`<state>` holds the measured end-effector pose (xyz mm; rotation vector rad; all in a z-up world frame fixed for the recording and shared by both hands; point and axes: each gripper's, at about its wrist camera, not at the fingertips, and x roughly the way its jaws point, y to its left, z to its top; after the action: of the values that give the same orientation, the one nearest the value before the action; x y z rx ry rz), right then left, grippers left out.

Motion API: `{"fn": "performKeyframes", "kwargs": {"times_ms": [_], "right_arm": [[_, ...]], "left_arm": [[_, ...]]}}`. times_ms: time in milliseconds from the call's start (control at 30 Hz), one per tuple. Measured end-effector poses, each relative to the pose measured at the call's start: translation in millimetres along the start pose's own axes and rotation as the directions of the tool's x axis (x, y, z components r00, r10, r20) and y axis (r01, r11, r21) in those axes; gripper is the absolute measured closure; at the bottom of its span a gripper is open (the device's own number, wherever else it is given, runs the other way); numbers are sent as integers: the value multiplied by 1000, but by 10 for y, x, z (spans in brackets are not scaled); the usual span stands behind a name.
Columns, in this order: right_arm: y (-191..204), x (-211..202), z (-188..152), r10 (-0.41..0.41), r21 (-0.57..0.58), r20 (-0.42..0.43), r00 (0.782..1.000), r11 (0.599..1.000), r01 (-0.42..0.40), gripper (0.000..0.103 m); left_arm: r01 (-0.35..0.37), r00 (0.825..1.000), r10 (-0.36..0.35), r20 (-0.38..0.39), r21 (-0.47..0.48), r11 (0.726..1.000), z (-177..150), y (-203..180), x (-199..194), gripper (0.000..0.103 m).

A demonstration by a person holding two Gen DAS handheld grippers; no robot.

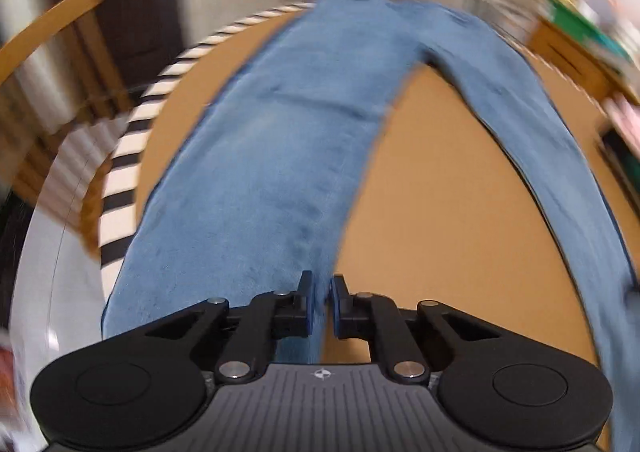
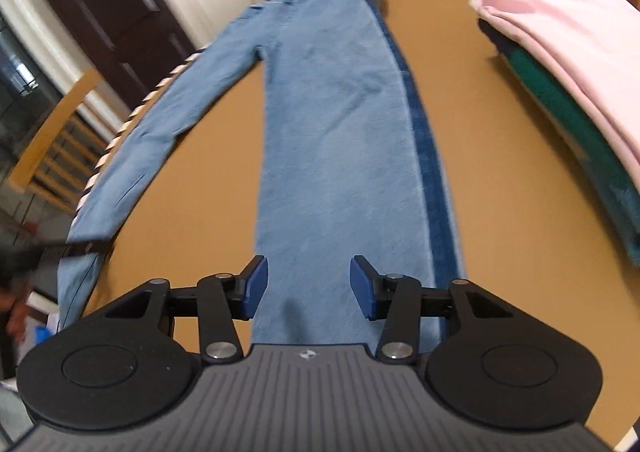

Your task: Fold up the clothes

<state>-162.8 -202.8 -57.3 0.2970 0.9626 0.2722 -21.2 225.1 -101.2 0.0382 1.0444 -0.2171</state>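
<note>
Blue jeans (image 2: 336, 140) flat on brown table (image 2: 480, 156), left gripper (image 1: 320, 302) closed on leg edge, right gripper (image 2: 307, 284) open above other leg

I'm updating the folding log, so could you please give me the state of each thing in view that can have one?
Jeans: unfolded, lying flat on the table with legs spread apart.
Left gripper: shut on the jeans, at one leg's hem edge.
Right gripper: open, over the other leg's hem, pads not pressing it.
Clothes stack: folded, pink on top, green and dark pieces under it.
Table: tan top, striped edge.
</note>
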Motion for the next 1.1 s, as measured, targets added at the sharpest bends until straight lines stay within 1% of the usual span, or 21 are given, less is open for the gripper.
{"fn": "performKeyframes", "kwargs": {"times_ms": [67, 133, 167, 200, 233, 267, 300, 367, 467, 500, 567, 633, 667, 700, 733, 833, 867, 900, 967, 1033, 1100], "right_arm": [[-45, -39, 106, -21, 28, 32, 999, 999, 20, 54], [-59, -58, 318, -51, 43, 94, 994, 998, 47, 48], [-63, -43, 475, -69, 55, 124, 990, 996, 63, 48], [-70, -20, 644, -88, 70, 152, 985, 994, 78, 48], [-75, 16, 829, -99, 85, 180, 979, 993, 85, 47], [-82, 89, 1026, -104, 94, 210, 972, 992, 85, 47], [-94, 184, 1222, -108, 100, 242, 964, 991, 86, 44], [-125, 411, 1610, -124, 106, 295, 947, 990, 96, 42], [-255, 917, 2127, -170, 118, 322, 931, 983, 139, 42], [-312, 1095, 2266, -186, 124, 317, 930, 980, 154, 38], [-423, 1454, 2510, -221, 129, 292, 931, 973, 190, 33], [-559, 1757, 2680, -227, 157, 260, 939, 969, 190, 33], [-631, 1886, 2749, -212, 180, 241, 947, 969, 171, 39], [-707, 2003, 2811, -200, 215, 205, 958, 964, 155, 82], [-789, 2119, 2872, -199, 258, 155, 968, 954, 154, 100], [-977, 2287, 3076, -204, 319, 116, 972, 934, 158, 100], [-1032, 2316, 3165, -225, 305, 118, 967, 935, 180, 100], [-1107, 2335, 3258, -245, 301, 124, 962, 933, 199, 100], [-1285, 2381, 3426, -265, 325, 120, 957, 921, 214, 100], [-1426, 2453, 3542, -268, 339, 101, 958, 915, 220, 100], [-1428, 2510, 3596, -291, 281, 116, 950, 927, 250, 100]], "left_arm": [[134, 989, -130, -71, 56, 989, 38, -11, -65, 90], [171, 985, -165, -53, 134, 976, 185, -8, -172, 78], [165, 986, -166, -11, 168, 972, 319, 16, -232, 62], [148, 985, -160, 58, 179, 973, 532, 80, -284, 39], [142, 979, -162, 126, 159, 977, 795, 184, -307, 28], [133, 969, -154, 191, 118, 984, 1079, 304, -272, 7], [120, 958, -133, 252, 69, 990, 1364, 422, -203, 1], [84, 945, -74, 318, -17, 996, 1902, 647, 72, 1], [45, 949, -16, 316, -83, 996, 2571, 911, 683, 14], [19, 955, 10, 298, -94, 995, 2755, 974, 897, 20], [-42, 968, 66, 242, -101, 994, 2978, 1058, 1281, 21], [-46, 981, 70, 183, -130, 990, 3083, 1137, 1572, 22], [-35, 985, 60, 160, -158, 987, 3105, 1173, 1687, 25], [-24, 989, 50, 137, -185, 982, 3128, 1209, 1802, 29], [-18, 990, 44, 133, -190, 982, 3155, 1195, 1871, 38], [-30, 993, 43, 108, -111, 993, 3305, 919, 1957, 71], [2, 996, 9, 90, -125, 992, 3372, 860, 2000, 89], [41, 996, -28, 81, -170, 985, 3425, 817, 2054, 90], [47, 994, -28, 102, -194, 980, 3521, 657, 2158, 90], [-6, 990, 29, 135, -164, 986, 3602, 472, 2242, 90], [-45, 984, 71, 162, -157, 987, 3644, 323, 2282, 89]]}}
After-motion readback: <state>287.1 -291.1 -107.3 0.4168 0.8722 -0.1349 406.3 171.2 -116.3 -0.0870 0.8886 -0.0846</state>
